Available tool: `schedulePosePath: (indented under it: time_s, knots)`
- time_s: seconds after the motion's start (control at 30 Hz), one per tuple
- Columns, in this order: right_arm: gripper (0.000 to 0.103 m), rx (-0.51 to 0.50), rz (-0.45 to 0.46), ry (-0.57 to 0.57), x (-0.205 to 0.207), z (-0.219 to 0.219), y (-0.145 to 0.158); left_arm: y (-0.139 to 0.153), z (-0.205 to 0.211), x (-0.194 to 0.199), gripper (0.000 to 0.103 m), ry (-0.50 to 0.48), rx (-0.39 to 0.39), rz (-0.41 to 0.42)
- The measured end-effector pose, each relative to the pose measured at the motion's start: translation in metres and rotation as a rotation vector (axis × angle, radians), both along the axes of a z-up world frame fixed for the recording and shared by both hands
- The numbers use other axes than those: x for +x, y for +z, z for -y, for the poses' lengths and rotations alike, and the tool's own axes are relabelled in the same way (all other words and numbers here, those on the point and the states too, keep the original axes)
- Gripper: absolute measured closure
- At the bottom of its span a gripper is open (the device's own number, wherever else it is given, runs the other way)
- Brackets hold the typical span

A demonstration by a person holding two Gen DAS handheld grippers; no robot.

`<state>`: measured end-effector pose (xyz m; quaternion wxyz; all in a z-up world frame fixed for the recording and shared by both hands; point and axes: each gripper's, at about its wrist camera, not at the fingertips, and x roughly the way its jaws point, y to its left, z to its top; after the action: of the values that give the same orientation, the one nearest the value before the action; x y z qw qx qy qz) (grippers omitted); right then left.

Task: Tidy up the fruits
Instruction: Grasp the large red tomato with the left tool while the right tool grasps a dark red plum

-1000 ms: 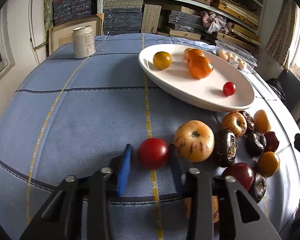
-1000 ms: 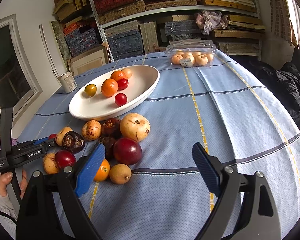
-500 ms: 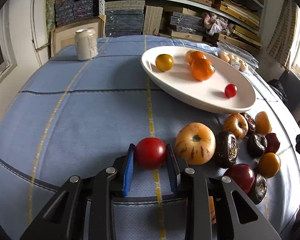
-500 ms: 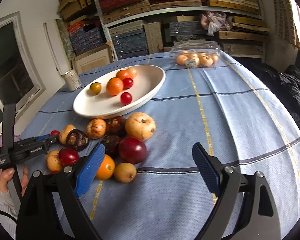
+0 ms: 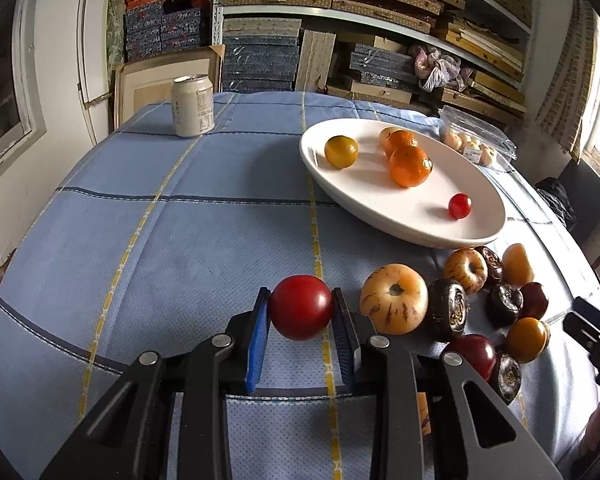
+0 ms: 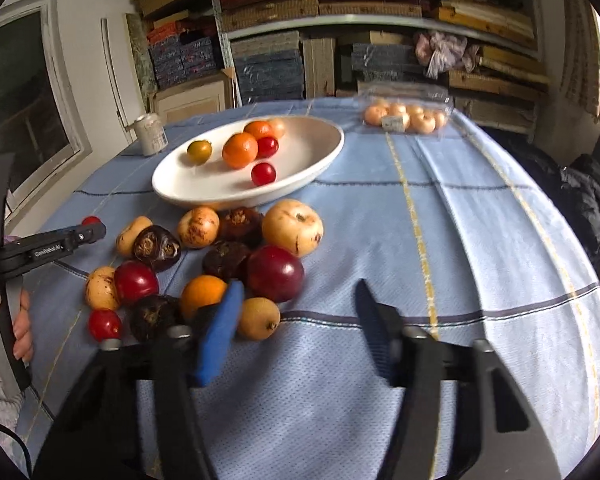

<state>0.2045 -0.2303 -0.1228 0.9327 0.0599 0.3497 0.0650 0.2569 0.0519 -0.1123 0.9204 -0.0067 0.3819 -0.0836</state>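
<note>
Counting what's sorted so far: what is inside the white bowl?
The white bowl holds two oranges, two small red fruits, a yellow-green fruit and a pale one, partly hidden behind.

On the counter [image 5: 180,240], the plate [image 5: 480,200] sits behind the loose fruit pile [image 5: 480,304]; the can [image 5: 192,106] stands far left, the fruit pack [image 5: 474,142] behind the plate; a tomato [image 5: 301,306] lies left of the pile
</note>
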Motion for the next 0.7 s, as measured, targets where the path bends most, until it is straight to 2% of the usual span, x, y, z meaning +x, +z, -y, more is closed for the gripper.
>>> schedulePosePath:
  time_s: [0.23, 0.37, 0.6, 0.7]
  knots:
    - [0.051, -0.037, -0.028, 0.004, 0.022, -0.014, 0.0, 0.001, -0.001, -0.002, 0.073, -0.001, -0.01, 0.003]
    - [0.051, -0.006, -0.07, 0.004, 0.033, -0.013, -0.008, 0.001, -0.001, -0.002, 0.073, -0.003, -0.013, -0.001]
    - [0.063, 0.034, -0.094, 0.023, 0.041, -0.013, -0.013, -0.001, 0.002, -0.001, 0.073, -0.01, -0.005, -0.007]
    - [0.063, 0.048, -0.104, 0.024, 0.047, -0.013, -0.014, -0.003, 0.003, 0.0, 0.073, -0.009, 0.001, -0.013]
